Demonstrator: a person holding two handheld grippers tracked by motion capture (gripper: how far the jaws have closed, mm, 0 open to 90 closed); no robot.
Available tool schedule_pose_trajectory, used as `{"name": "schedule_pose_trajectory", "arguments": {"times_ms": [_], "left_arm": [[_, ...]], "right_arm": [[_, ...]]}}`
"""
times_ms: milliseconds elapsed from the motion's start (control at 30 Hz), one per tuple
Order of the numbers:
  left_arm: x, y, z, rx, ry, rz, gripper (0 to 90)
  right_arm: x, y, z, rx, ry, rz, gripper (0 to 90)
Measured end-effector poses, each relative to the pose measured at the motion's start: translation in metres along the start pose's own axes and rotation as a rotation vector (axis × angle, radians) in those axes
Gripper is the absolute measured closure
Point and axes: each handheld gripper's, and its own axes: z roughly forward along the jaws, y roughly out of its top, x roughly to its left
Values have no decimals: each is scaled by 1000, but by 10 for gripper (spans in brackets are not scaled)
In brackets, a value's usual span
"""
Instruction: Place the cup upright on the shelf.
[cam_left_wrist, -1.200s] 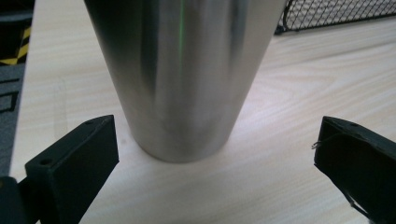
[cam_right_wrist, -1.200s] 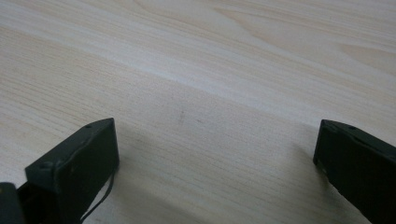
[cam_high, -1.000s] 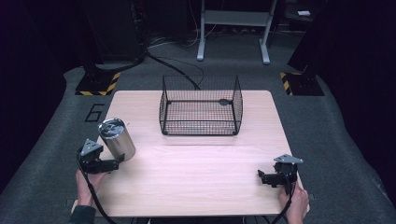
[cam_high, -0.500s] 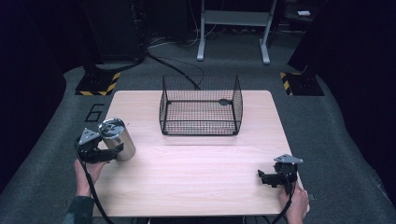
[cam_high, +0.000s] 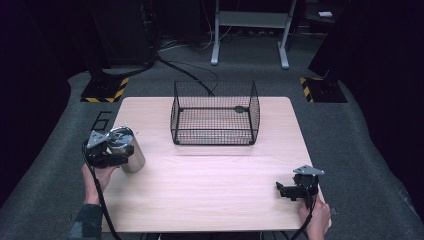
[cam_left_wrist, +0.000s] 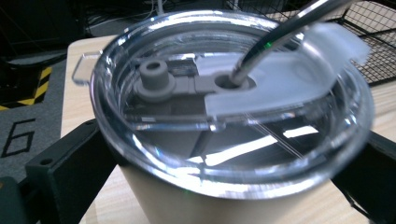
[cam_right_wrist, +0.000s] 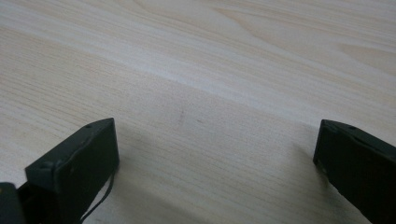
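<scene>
Left gripper (cam_high: 116, 155): our jaws flank the tumbler (cam_high: 127, 149), left of the basket (cam_high: 215, 114); grip unconfirmed.
Right gripper (cam_high: 286, 190): wide open, empty.
Risk: we tip it; lid (cam_left_wrist: 233, 100) spills.

Two hands, two grippers

The left gripper (cam_high: 117, 152) has its jaws on both sides of the cup (cam_high: 127, 148). The right gripper (cam_high: 283, 190), far from the cup, is spread wide.

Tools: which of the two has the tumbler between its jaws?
The left tool: its jaws flank the tumbler. The right tool sits open over bare table.
</scene>
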Motion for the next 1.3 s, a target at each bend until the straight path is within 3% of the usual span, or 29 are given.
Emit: {"name": "schedule_pose_trajectory", "arguments": {"times_ms": [333, 367, 433, 467, 767, 1300], "left_arm": [[4, 2, 10, -4, -16, -11, 0], [3, 1, 12, -23, -18, -32, 0], [3, 1, 13, -25, -21, -34, 0], [4, 2, 13, -16, -21, -19, 0], [0, 1, 17, -55, -1, -35, 18], [-4, 1, 18, -56, 16, -12, 35]], "right_arm": [[0, 0, 0, 0, 0, 0, 0], [0, 0, 0, 0, 0, 0, 0], [0, 0, 0, 0, 0, 0, 0], [0, 0, 0, 0, 0, 0, 0], [0, 0, 0, 0, 0, 0, 0], [0, 0, 0, 0, 0, 0, 0]]}}
